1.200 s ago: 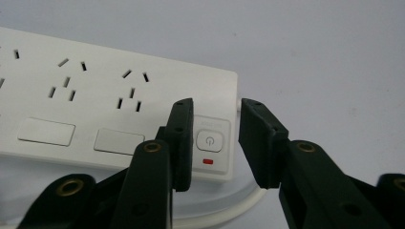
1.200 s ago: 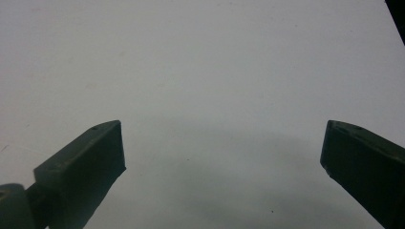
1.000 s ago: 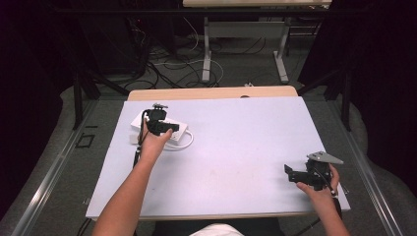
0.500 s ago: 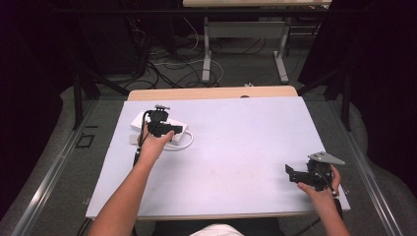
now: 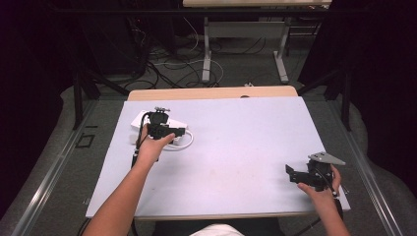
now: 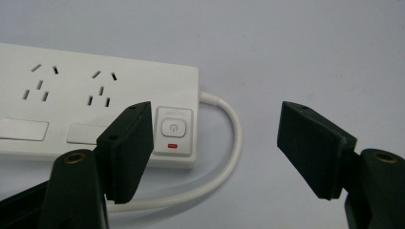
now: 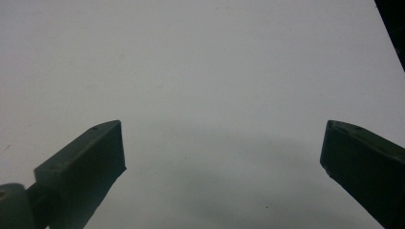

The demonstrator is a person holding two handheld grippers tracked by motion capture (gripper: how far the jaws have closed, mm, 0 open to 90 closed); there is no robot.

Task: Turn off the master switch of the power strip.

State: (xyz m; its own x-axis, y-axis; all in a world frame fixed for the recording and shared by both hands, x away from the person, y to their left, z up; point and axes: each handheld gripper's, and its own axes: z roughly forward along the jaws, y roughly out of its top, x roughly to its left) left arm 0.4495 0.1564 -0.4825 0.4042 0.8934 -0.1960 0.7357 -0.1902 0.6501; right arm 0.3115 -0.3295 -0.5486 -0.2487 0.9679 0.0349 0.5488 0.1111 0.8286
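Close above the power strip [image 6: 95, 100] and its looped cord [image 6: 229, 152], the left gripper [image 6: 215, 152] hangs spread; right gripper [image 7: 219, 162] gapes over bare table [image 5: 236, 137].

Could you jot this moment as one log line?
left gripper: open, over power strip switch end | right gripper: open, over bare table | nothing held

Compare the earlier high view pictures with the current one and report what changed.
Nothing visibly changed. The left gripper hangs over the power strip at the table's far left with its jaws open, and the right gripper sits near the front right, also open.
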